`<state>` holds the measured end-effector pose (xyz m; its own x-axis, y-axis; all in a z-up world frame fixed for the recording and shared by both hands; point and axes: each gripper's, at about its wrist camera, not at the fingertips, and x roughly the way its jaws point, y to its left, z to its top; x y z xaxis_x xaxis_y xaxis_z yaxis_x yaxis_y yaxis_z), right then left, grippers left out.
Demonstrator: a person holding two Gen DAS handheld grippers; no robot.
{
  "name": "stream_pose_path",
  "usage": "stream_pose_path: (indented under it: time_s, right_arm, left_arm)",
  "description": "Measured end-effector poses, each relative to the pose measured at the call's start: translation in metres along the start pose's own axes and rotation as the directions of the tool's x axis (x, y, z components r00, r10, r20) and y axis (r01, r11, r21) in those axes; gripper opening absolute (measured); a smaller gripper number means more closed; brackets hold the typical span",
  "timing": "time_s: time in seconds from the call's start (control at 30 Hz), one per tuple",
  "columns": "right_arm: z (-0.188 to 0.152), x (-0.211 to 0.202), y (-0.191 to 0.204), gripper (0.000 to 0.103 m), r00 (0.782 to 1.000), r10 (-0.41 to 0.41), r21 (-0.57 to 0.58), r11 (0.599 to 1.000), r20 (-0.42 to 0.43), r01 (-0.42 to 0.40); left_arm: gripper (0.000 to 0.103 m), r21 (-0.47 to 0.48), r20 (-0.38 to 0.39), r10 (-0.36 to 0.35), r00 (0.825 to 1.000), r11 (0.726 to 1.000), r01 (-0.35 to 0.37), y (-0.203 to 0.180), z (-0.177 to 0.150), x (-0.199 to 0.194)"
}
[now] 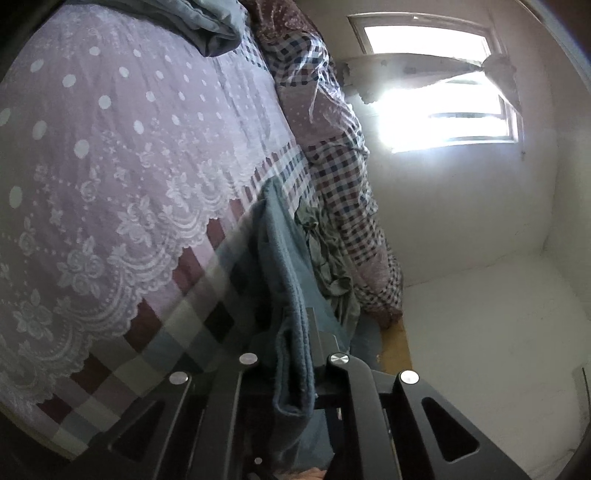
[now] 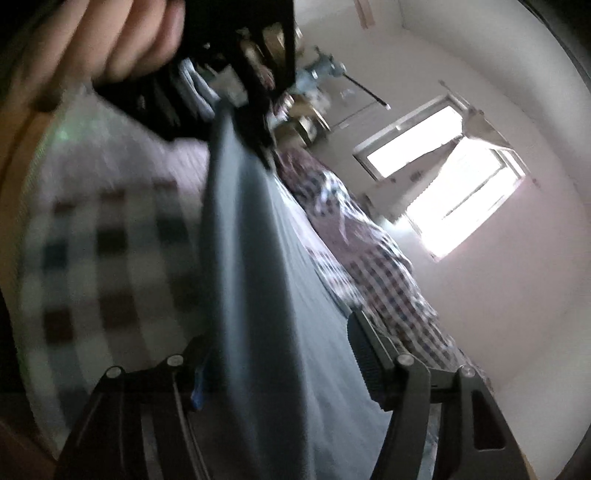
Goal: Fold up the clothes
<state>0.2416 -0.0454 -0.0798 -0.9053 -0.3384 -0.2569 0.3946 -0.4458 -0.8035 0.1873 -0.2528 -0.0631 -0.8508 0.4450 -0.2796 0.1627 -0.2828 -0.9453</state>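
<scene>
A blue-grey garment (image 1: pixel 291 295) hangs in a narrow fold over the bed. My left gripper (image 1: pixel 295 347) is shut on its folded edge, which sticks out between the fingers. In the right wrist view the same garment (image 2: pixel 255 277) stretches taut from the left gripper (image 2: pixel 236 107), held in a hand at the top, down through my right gripper (image 2: pixel 291 354). The right finger pad (image 2: pixel 365 354) stands apart from the cloth, and the left one is hidden behind it. This view is blurred.
The bed has a pink dotted lace cover (image 1: pixel 122 147) over a checked sheet (image 1: pixel 155 347). A checked quilt (image 1: pixel 343 177) and a crumpled green cloth (image 1: pixel 328 258) lie along its far edge. A grey bundle (image 1: pixel 210 26) lies further up. White wall and a bright window (image 1: pixel 454 110) stand beyond.
</scene>
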Motion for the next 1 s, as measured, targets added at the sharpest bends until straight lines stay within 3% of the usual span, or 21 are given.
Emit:
stream_pose_path:
  time_s: [0.23, 0.6, 0.8, 1.0]
  right_arm:
    - [-0.056, -0.002, -0.032, 0.067, 0.987, -0.105, -0.011, 0.994, -0.118, 0.104]
    - [-0.140, -0.040, -0.076, 0.067, 0.956, -0.178, -0.064, 0.984, -0.235, 0.167]
    - [-0.191, -0.054, -0.107, 0.067, 0.914, -0.218, -0.068, 0.976, -0.343, 0.207]
    - [-0.239, -0.068, -0.128, 0.067, 0.861, -0.280, -0.142, 0.960, -0.425, 0.243]
  left_arm:
    - [0.007, -0.015, 0.020, -0.008, 1.000, 1.000, 0.008, -0.007, 0.000, -0.005]
    - [0.007, -0.023, 0.072, 0.009, 0.997, 1.000, -0.008, -0.019, 0.001, -0.003]
    - [0.006, -0.052, 0.103, 0.001, 0.995, 0.999, 0.004, -0.021, 0.005, -0.006]
    - [0.006, -0.054, 0.120, 0.006, 0.993, 0.999, 0.001, -0.024, 0.007, -0.004]
